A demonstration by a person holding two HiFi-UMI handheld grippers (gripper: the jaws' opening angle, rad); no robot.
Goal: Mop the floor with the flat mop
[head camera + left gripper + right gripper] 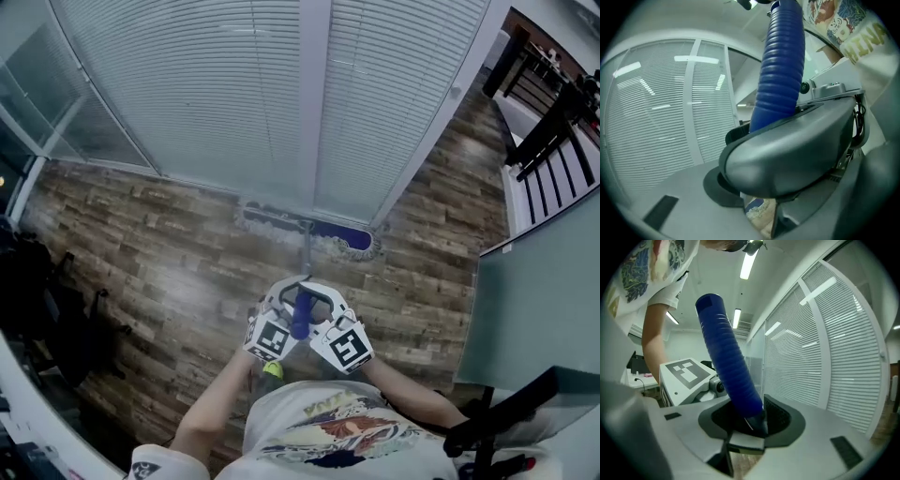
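No legible text; shirt (pixel 330 433) print too blurred.

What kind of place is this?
Most likely an office: glass partition walls hung with white slatted blinds, a wood-look plank floor, and tube lights on a white ceiling.

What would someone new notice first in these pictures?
The bright blue ribbed mop handle stands out, rising dead centre with the right tool clamped round it and the left tool close against it from the other side. Beyond, the flat mop head lies on the wood-look floor at the foot of tall white blinds.
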